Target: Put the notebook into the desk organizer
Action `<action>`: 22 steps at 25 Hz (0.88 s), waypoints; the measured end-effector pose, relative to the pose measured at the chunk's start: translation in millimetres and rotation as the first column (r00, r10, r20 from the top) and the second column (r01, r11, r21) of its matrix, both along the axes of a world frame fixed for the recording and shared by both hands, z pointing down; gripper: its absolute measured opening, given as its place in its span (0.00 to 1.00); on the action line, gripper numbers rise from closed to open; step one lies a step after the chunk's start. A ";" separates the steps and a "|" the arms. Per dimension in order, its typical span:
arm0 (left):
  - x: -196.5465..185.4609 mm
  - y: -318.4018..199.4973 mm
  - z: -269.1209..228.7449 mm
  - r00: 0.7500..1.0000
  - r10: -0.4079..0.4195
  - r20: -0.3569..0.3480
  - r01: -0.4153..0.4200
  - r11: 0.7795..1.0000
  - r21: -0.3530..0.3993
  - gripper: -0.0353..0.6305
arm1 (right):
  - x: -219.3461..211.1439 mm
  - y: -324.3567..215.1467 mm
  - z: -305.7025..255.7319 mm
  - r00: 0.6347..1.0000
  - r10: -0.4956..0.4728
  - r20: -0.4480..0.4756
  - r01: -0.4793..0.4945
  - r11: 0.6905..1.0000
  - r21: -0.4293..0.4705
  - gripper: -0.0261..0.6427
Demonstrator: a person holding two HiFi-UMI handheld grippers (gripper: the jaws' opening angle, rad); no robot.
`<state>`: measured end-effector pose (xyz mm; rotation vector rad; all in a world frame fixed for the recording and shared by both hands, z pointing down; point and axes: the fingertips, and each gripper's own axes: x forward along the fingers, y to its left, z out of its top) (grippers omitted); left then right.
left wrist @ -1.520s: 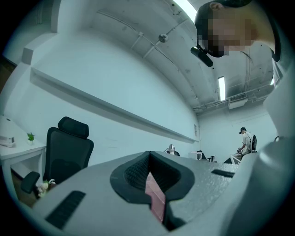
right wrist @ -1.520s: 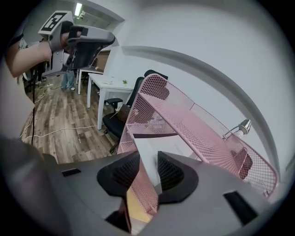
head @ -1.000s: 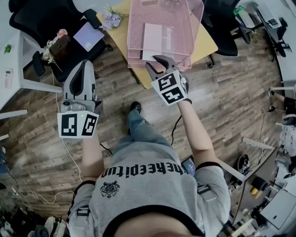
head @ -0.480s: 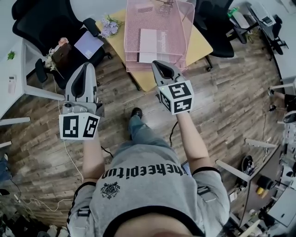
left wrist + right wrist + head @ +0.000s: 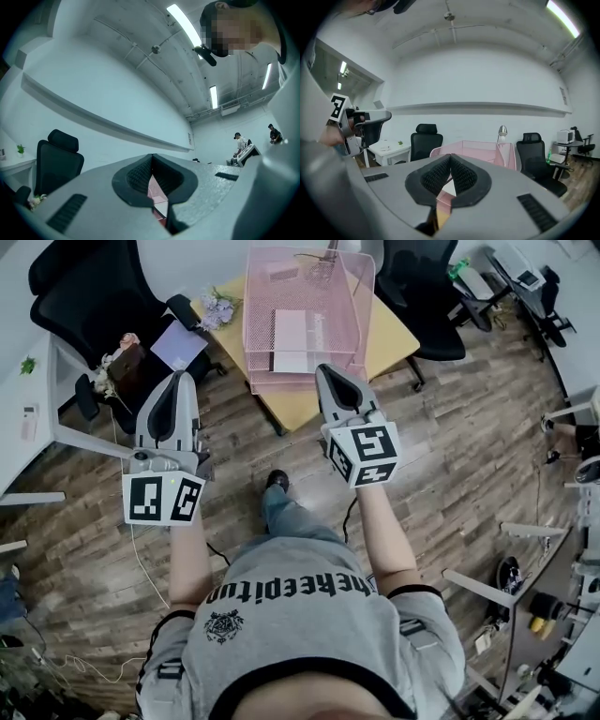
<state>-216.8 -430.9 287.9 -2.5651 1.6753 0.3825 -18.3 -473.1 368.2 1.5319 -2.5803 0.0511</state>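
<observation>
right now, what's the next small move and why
Probably draw the right gripper back from the pink organizer: the notebook already lies inside it, and this gripper and the left gripper both have shut, empty jaws.

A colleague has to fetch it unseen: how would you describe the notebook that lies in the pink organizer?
Find the yellow table; on it stands a pink wire-mesh organizer. The notebook lies flat inside, pale pink, unlike the lavender pad on the black chair at the left.

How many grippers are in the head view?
2. The left gripper hangs over the floor near the black chair; the right gripper over the yellow table's near edge. None hidden.
</observation>
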 end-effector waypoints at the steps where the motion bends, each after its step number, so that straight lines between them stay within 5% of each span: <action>1: 2.0 2.9 -1.8 1.000 0.002 0.001 -0.002 1.000 0.003 0.06 | 2.7 3.7 -4.7 1.000 0.006 0.009 -0.006 1.000 0.011 0.04; 22: 20.4 52.0 -30.0 1.000 0.013 0.003 -0.013 0.997 0.070 0.06 | 38.7 71.4 -79.0 0.992 0.116 0.046 -0.123 0.969 0.215 0.04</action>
